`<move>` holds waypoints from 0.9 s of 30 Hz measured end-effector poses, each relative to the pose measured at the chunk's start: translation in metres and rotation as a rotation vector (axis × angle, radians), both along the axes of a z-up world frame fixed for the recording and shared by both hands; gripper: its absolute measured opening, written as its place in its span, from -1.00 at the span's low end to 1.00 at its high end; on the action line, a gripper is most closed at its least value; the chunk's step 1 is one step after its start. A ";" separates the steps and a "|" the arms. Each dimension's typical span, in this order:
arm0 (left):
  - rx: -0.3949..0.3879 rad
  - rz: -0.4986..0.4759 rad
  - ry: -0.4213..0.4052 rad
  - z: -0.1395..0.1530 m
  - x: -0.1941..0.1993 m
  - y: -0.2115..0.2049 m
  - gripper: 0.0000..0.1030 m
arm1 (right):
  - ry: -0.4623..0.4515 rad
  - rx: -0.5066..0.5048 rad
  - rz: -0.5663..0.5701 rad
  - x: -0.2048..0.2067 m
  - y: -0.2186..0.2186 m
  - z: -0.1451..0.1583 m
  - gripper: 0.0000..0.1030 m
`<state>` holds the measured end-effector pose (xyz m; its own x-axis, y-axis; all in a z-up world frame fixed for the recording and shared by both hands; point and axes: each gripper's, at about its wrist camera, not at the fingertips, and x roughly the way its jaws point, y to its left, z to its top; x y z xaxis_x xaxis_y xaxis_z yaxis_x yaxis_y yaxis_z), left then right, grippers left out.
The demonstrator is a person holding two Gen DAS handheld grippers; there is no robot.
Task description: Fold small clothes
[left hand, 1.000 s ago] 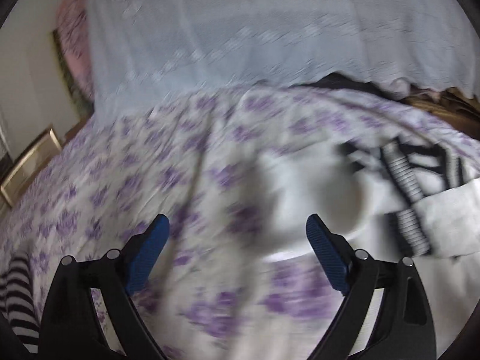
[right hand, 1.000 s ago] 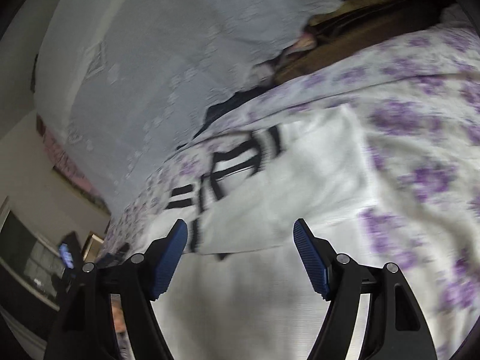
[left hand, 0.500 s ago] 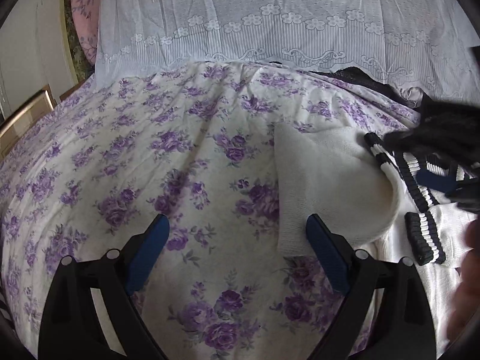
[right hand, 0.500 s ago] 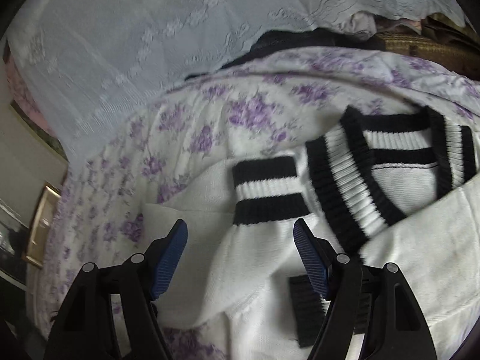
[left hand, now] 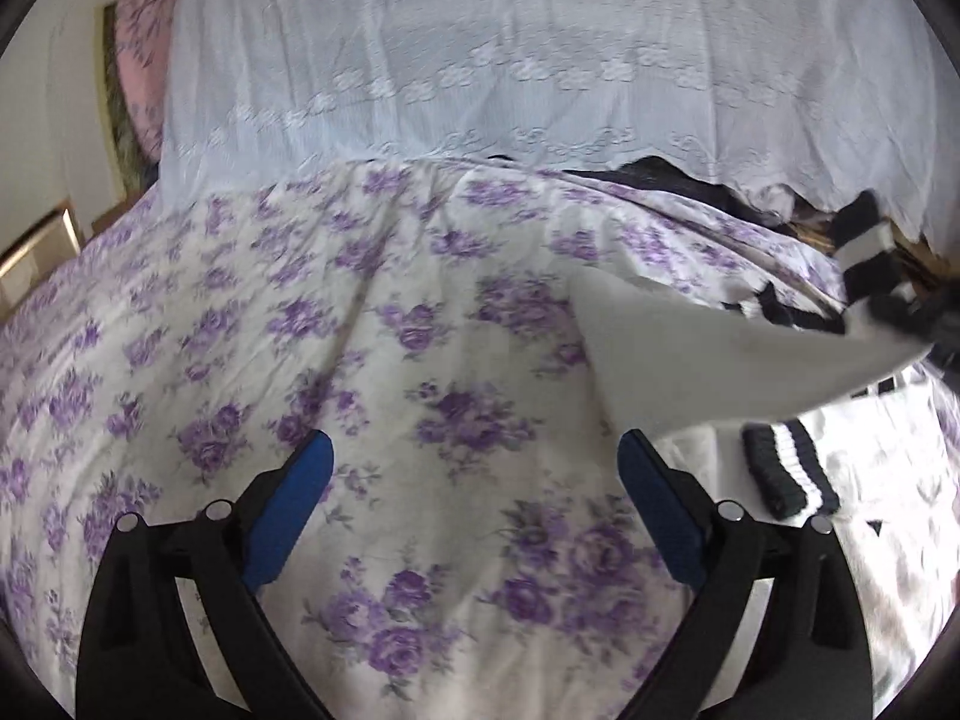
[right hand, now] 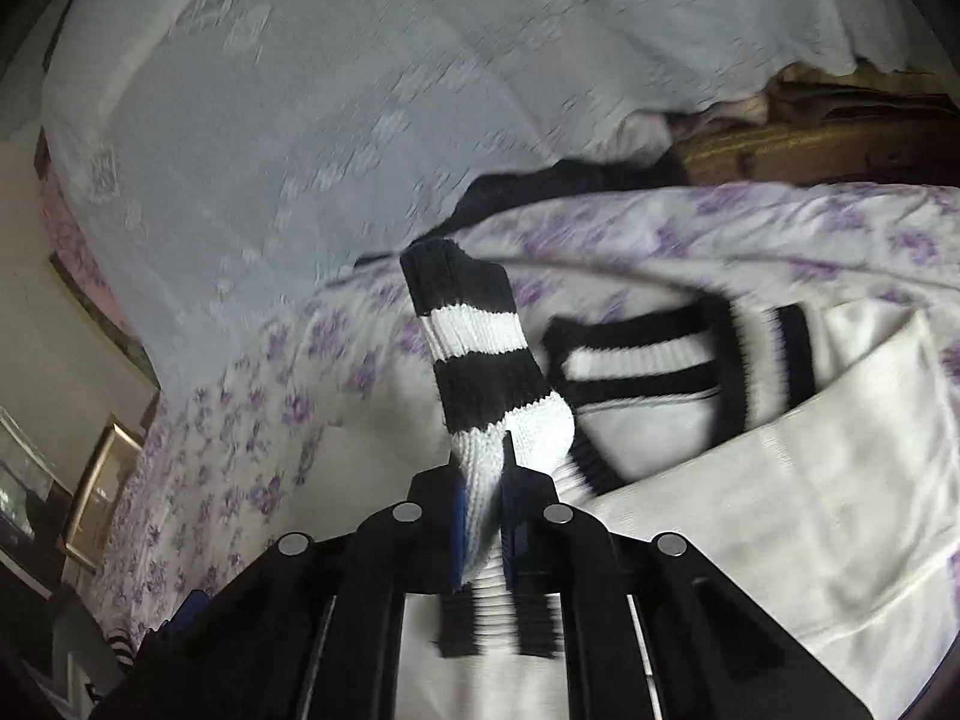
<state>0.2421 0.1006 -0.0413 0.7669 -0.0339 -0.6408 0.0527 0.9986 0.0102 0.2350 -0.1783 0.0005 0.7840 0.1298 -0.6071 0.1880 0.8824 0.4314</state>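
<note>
White knit sweater (right hand: 780,480) on floral bedsheet (left hand: 360,360), black-striped sleeve cuff (right hand: 480,360) raised. Right gripper (right hand: 483,516) jaws clamped on cuff. Left gripper (left hand: 474,504) jaws wide, empty, above sheet. Knit soft, light, stretchy; grip ribbed cuffs or hem, expect sag.

A small white knit sweater (right hand: 750,498) with black-and-white striped ribbing lies on the flowered bed (left hand: 360,360). Its V-neck collar (right hand: 690,360) faces up. 1 sleeve (left hand: 690,360) is lifted off the bed, its striped cuff (right hand: 474,348) standing upright, pinched just below the ribbing. The other cuff (left hand: 786,468) rests flat on the sweater.
</note>
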 end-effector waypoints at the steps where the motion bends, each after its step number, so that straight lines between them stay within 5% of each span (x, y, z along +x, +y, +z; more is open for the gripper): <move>1: 0.009 -0.011 0.002 0.000 -0.001 -0.004 0.82 | -0.010 0.003 -0.014 -0.005 -0.015 0.002 -0.81; 10: 0.106 -0.061 0.046 -0.005 -0.010 -0.029 0.82 | -0.036 0.044 -0.074 -0.054 -0.121 -0.040 -0.74; 14: 0.161 -0.079 0.066 0.000 -0.008 -0.047 0.83 | 0.043 0.178 -0.078 -0.068 -0.153 -0.081 -0.07; 20: 0.213 -0.102 0.068 0.022 0.006 -0.098 0.90 | 0.007 0.455 -0.103 -0.073 -0.184 -0.100 -0.08; 23: 0.222 -0.126 0.074 0.027 0.023 -0.131 0.91 | -0.001 0.416 -0.120 -0.065 -0.187 -0.094 -0.13; 26: 0.254 -0.142 0.138 0.013 0.045 -0.161 0.91 | -0.018 0.319 -0.089 -0.056 -0.183 -0.083 -0.79; 27: 0.278 -0.128 0.149 0.006 0.051 -0.168 0.91 | -0.026 0.290 -0.079 -0.054 -0.182 -0.078 -0.80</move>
<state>0.2926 -0.0670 -0.0350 0.6649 0.0676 -0.7439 0.1992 0.9438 0.2639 0.1814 -0.3606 -0.0778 0.8135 0.2332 -0.5328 0.2362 0.7046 0.6691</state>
